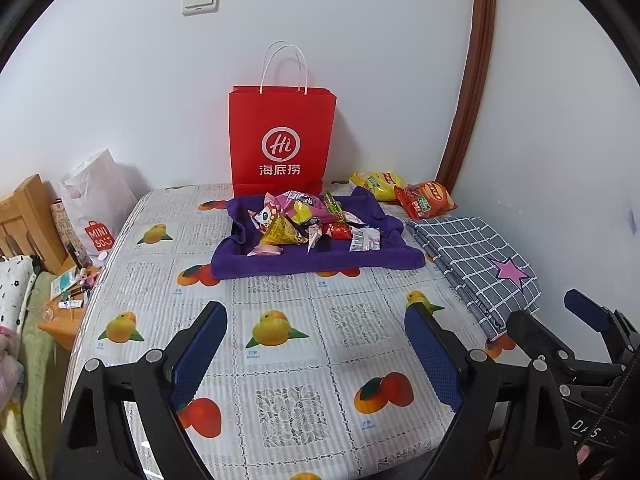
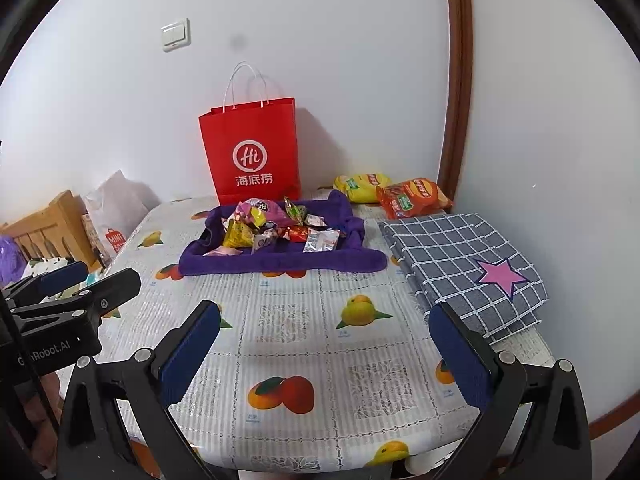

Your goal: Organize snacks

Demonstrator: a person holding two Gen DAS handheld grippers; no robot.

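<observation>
The left tool [image 1: 316, 322] hangs above the near part of the tabletop [image 1: 280, 360], tipped down, with its two blue-padded fingers spread wide and nothing between them. The right tool [image 2: 325, 322] hangs just beside it in the same tipped pose, its fingers also spread wide and empty. The tabletop wears a plastic cloth printed with fruit pictures. Near the far side lies a purple soft towel [image 1: 316, 258] with its edges rolled up like a tray. In it sits a heap of small shiny snack packets [image 1: 308, 220], pink, yellow, red, green and silver. Behind the towel a tall red paper bag with white string handles [image 1: 282, 140] stands upright against the white wall; what is inside it cannot be seen. To the right of the red bag lie a yellow crisp bag [image 1: 376, 186] and a red-orange crisp bag [image 1: 426, 200], touching each other. A folded grey checked cloth with a pink star [image 1: 476, 268] lies near the right edge.
</observation>
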